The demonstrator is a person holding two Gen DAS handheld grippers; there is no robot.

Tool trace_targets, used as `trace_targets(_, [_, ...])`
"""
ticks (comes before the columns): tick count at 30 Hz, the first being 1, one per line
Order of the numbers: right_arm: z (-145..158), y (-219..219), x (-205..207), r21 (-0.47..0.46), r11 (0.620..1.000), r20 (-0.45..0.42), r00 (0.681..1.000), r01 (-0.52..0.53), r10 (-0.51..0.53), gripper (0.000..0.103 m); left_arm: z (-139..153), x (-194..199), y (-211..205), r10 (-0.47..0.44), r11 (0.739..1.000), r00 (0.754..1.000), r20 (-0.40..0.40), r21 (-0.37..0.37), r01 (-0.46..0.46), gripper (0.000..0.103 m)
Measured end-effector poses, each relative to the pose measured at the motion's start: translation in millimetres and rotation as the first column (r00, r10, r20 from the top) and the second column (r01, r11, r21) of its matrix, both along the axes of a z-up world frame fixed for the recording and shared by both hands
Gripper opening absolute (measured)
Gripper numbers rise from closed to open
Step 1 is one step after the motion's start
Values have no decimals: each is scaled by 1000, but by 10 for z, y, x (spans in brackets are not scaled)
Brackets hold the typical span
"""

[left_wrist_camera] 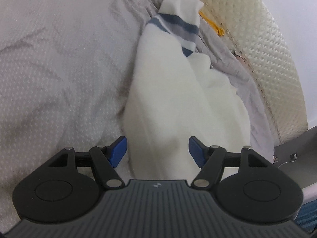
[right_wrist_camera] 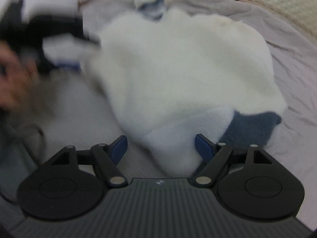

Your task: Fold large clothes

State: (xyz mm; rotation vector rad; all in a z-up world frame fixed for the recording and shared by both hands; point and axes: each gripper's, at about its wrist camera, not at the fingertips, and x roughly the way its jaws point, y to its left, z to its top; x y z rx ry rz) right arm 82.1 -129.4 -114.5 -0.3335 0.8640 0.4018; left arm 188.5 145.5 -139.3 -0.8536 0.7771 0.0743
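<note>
Both grippers, left gripper (left_wrist_camera: 157,150) and right gripper (right_wrist_camera: 160,148), stand wide apart, gripping nothing; white garment (left_wrist_camera: 168,99) lies on the grey bedsheet (left_wrist_camera: 59,59) between their fingers. Right view blurred; a hand (right_wrist_camera: 13,79) indistinct.

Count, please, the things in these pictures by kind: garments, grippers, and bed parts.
Garments: 1, white fleece garment with blue-grey stripes
Grippers: 2, left gripper and right gripper, both open
Bed parts: 2, grey bedspread and cream quilted headboard
Total: 5

White fleece garment (left_wrist_camera: 168,99) – blue-grey striped cuff (left_wrist_camera: 176,27) – on pale grey dotted bedcover (left_wrist_camera: 59,59).
</note>
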Motion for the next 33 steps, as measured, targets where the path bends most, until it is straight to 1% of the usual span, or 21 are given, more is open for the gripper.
trace_targets(1, [-14,17,-7,-17,1000,7,1000,-9,10,78,-13,18,31,14,1000,1000,-4,7,-14,73])
trace_targets(3, [-6,-21,13,-20,1000,19,1000,0,1,69,-48,60,122,50,999,999,-6,0,-50,73])
trace_targets(4, [6,-64,28,-22,999,29,999,24,-24,50,-62,83,170,70,997,998,-5,-18,-70,73])
trace_targets(5, [25,-122,58,-26,998,43,997,59,-58,28,-83,113,224,82,996,997,-2,-39,-82,73])
trace_targets(6, [42,-178,64,-9,997,52,995,82,-82,25,-91,144,261,93,994,996,0,-51,-93,72])
trace_targets(8, [147,-352,115,98,986,63,988,135,-141,17,-65,198,319,114,992,993,10,-51,-113,72])
trace_targets(10, [280,-507,157,169,969,101,975,182,-200,15,-14,239,347,107,993,994,21,-47,-106,72])
trace_targets(12, [467,-698,229,220,947,162,949,234,-272,14,47,253,340,83,996,996,35,-43,-82,72])
trace_targets(14, [611,-869,346,258,925,204,921,278,-333,13,108,276,273,51,999,997,53,-15,-51,72])
trace_targets(15, [682,-974,435,279,913,215,907,299,-363,13,149,311,223,20,1000,998,66,1,-20,72])
trace_targets(17, [767,-1195,642,334,880,198,887,338,-416,13,206,413,126,-39,999,996,80,28,37,72])
trace_targets(19, [784,-1407,878,358,855,171,874,375,-455,13,260,523,6,-94,994,991,97,65,88,72])
trace_targets(20, [765,-1494,1012,358,846,160,867,395,-472,13,279,587,-49,-116,991,987,107,78,108,72])
trace_targets(22, [705,-1631,1262,357,830,134,856,428,-499,13,277,744,-124,-156,986,982,111,82,147,72])
trace_targets(24, [601,-1751,1511,356,811,97,845,464,-526,13,261,896,-171,-192,980,975,113,76,184,72])
trace_targets(27, [415,-1847,1764,344,792,62,829,505,-555,13,228,1087,-218,-241,969,964,114,87,232,72])
trace_targets(30, [196,-1926,1881,340,773,32,816,535,-578,13,167,1155,-246,-268,963,955,125,57,263,72])
trace_targets(33, [-6,-1955,1963,341,756,-4,805,559,-594,13,91,1229,-295,-306,952,942,136,46,302,72])
